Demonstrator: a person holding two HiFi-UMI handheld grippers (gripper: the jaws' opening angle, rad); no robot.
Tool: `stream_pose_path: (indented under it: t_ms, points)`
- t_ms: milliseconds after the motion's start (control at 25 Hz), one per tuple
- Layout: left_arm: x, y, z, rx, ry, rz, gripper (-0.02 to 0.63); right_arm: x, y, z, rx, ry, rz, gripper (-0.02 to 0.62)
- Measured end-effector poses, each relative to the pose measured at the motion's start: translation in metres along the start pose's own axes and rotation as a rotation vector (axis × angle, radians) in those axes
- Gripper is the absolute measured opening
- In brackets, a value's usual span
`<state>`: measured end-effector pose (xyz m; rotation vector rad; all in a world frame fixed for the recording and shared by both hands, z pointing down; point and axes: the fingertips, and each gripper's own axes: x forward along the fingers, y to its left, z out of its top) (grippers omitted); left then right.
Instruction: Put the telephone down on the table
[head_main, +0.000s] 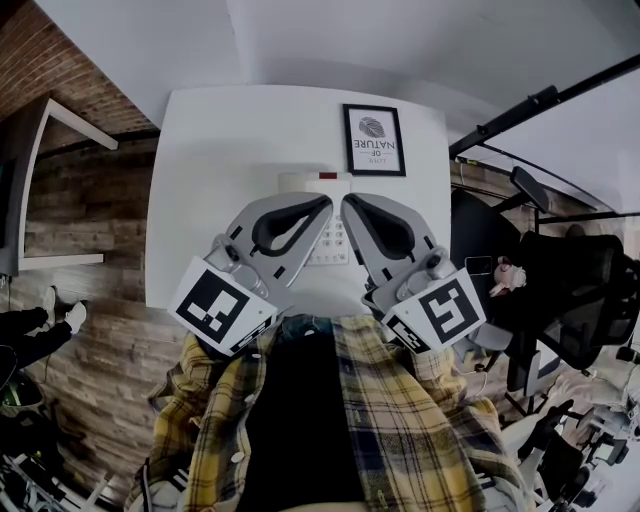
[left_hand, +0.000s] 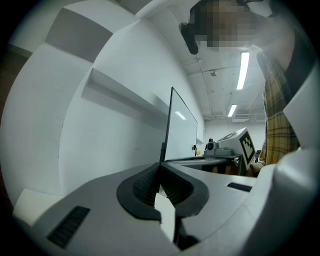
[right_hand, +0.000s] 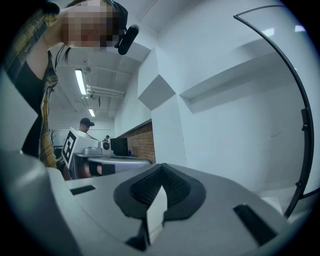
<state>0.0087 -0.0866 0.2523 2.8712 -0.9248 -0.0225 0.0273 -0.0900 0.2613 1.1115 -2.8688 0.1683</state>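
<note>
A white desk telephone (head_main: 330, 240) lies on the white table (head_main: 210, 180), its keypad showing between my two grippers and its far edge carrying a small red mark. The left gripper (head_main: 322, 203) and the right gripper (head_main: 350, 203) rest side by side over the phone, tips pointing away from me, and they cover most of it. In the left gripper view the jaws (left_hand: 160, 166) are closed together with nothing between them. The right gripper (right_hand: 161, 168) looks the same in its own view: shut and empty. Neither gripper view shows the telephone.
A black-framed picture (head_main: 374, 140) stands behind the phone, seen edge-on as a pane (left_hand: 181, 131) and as a curved frame (right_hand: 300, 115). Black office chairs (head_main: 560, 290) crowd the right side. A brick wall (head_main: 60, 90) and a shelf are at left.
</note>
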Motion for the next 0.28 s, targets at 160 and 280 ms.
stream_pose_path:
  t_ms: [160,280]
  points:
    - [-0.0004,-0.0013,0.0002,0.011,-0.003,-0.018,0.015,0.0003,-0.0015,0.001,0.002,0.0,-0.001,0.025]
    - [-0.0007,-0.0019,-0.0036,0.008,0.028,-0.038,0.015,0.0006,-0.0033,0.0023,0.005,-0.004,-0.004,0.025]
